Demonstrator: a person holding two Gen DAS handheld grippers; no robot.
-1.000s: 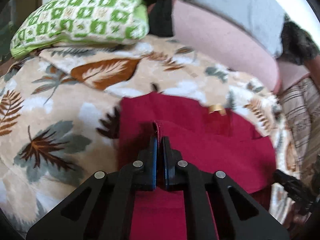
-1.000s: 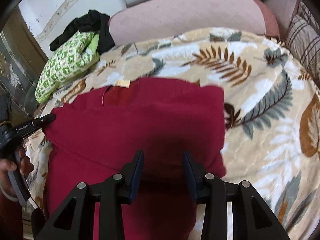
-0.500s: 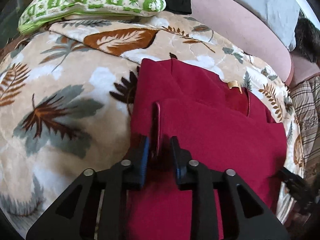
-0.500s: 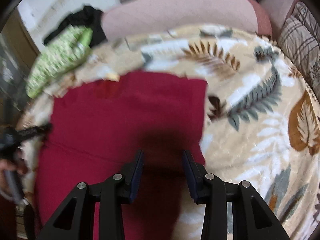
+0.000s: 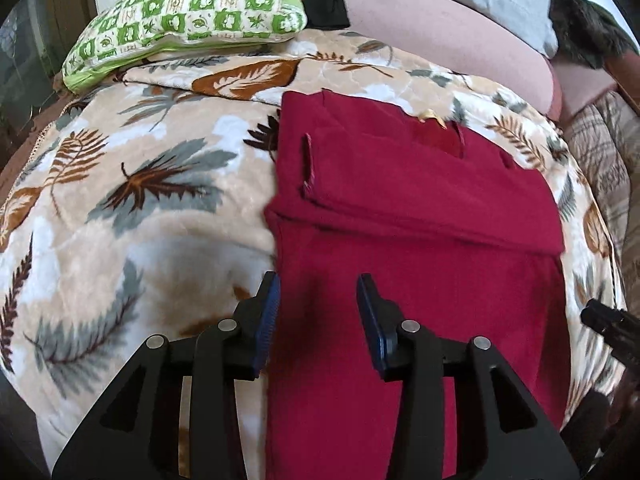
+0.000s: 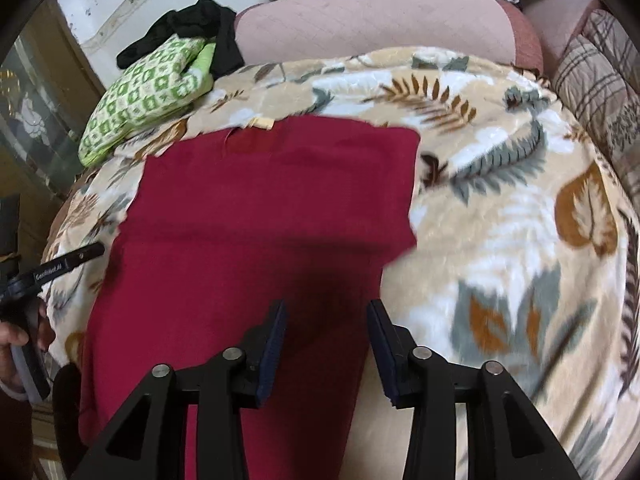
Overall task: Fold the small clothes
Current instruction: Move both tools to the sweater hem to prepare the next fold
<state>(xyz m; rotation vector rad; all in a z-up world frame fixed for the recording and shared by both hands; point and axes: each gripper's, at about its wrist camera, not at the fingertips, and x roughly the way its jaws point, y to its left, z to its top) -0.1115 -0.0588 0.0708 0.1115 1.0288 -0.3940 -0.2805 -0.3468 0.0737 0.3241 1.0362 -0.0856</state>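
- Left wrist view: left gripper (image 5: 318,300) hovers above the near left edge of the red garment (image 5: 420,216); jaws released, grasping nothing.
- Red garment lies flat on the leaf-print blanket (image 5: 140,184), its far part folded over.
- Right wrist view: right gripper (image 6: 326,326) hovers over the garment's near right edge; jaws released, empty.
- Green checked pillow (image 6: 148,96) lies at the far left.

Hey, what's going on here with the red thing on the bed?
A person is folding a dark red garment laid on a leaf-print blanket, using two tools. The left hand-held gripper and the right hand-held gripper both hang open above the near part of the cloth, holding nothing. The far section already lies folded over itself, with a sleeve cuff on top. A green checked pillow sits at the far edge.
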